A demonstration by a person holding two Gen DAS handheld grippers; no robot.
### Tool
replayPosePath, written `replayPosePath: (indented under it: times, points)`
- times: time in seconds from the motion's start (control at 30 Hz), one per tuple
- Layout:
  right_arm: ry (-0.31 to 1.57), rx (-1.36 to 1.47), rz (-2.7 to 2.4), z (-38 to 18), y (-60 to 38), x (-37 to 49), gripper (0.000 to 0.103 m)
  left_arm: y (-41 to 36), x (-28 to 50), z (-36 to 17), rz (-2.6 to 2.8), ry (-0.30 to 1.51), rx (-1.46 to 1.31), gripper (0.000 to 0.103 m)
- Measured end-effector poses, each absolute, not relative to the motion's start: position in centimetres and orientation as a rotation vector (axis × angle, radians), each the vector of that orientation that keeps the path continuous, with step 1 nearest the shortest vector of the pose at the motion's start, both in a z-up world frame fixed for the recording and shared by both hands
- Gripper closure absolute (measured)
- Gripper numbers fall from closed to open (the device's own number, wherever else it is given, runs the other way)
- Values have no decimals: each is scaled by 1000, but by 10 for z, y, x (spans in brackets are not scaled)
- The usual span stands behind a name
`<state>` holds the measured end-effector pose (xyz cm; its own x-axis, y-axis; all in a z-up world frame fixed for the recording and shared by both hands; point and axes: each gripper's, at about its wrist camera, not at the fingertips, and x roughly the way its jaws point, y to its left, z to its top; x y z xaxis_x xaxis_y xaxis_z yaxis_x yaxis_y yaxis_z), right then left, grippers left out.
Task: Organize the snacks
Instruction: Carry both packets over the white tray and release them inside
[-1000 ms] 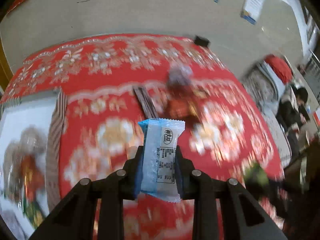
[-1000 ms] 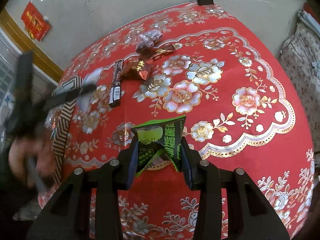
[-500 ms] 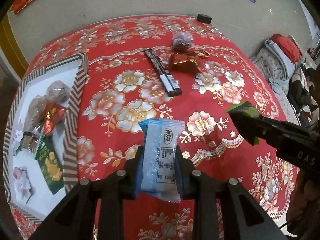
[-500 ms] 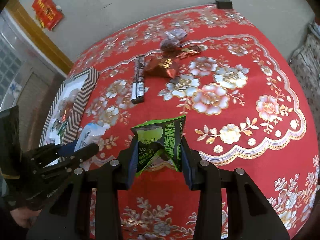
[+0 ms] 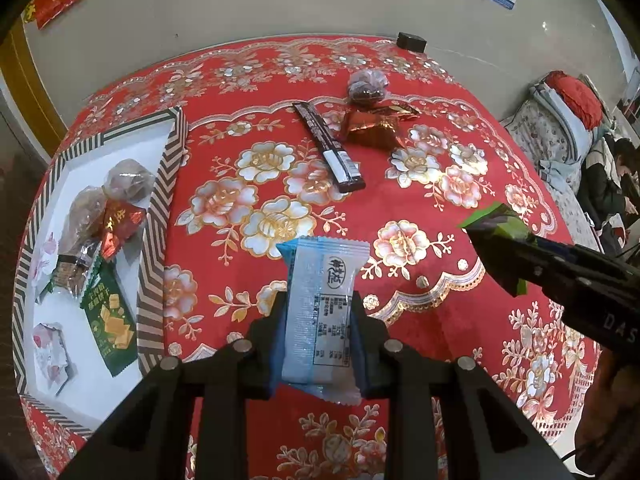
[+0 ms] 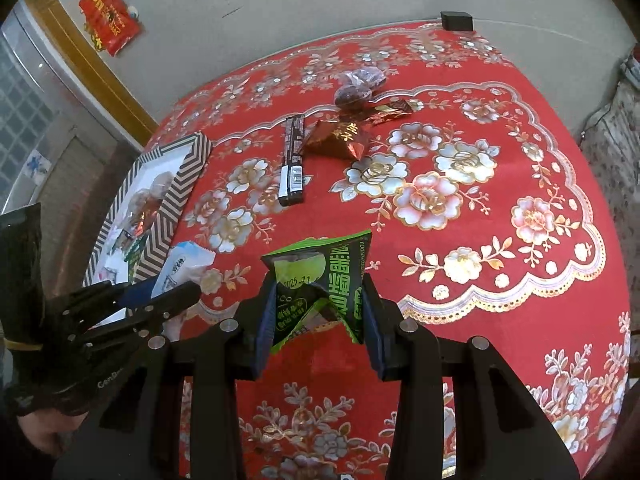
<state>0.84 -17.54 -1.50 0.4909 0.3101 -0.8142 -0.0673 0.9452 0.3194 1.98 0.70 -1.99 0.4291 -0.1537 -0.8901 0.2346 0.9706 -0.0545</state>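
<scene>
My left gripper (image 5: 318, 312) is shut on a pale blue snack packet (image 5: 322, 304), held upright above the red floral tablecloth. My right gripper (image 6: 318, 312) is shut on a crumpled green snack packet (image 6: 320, 280). In the left wrist view the right gripper (image 5: 496, 240) enters from the right with the green packet (image 5: 490, 218) at its tip. The right wrist view has the left gripper (image 6: 160, 300) at lower left with the blue packet (image 6: 182, 266). A zigzag-rimmed tray (image 5: 154, 240) at the table's left holds several snacks. A dark bar (image 5: 330, 148), a red packet (image 5: 370, 128) and a clear bag of dark sweets (image 5: 366, 86) lie further back.
A small black box (image 5: 411, 41) sits at the table's far edge. A person (image 5: 608, 184) sits beside a bed with a red pillow at the right. A hand (image 6: 40, 436) holds the left gripper. Grey floor lies beyond the table.
The left wrist view has swung so the tray now shows fully at left. The right gripper with the green packet has come into that view. Both grips are unchanged.
</scene>
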Motion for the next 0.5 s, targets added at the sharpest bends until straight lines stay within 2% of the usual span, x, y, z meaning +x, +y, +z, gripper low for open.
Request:
replayPosePath:
  times: [0.5]
  points:
    - [1031,263,222,-13,-174,-2,65,7,15,-21,-257,1119,58,73]
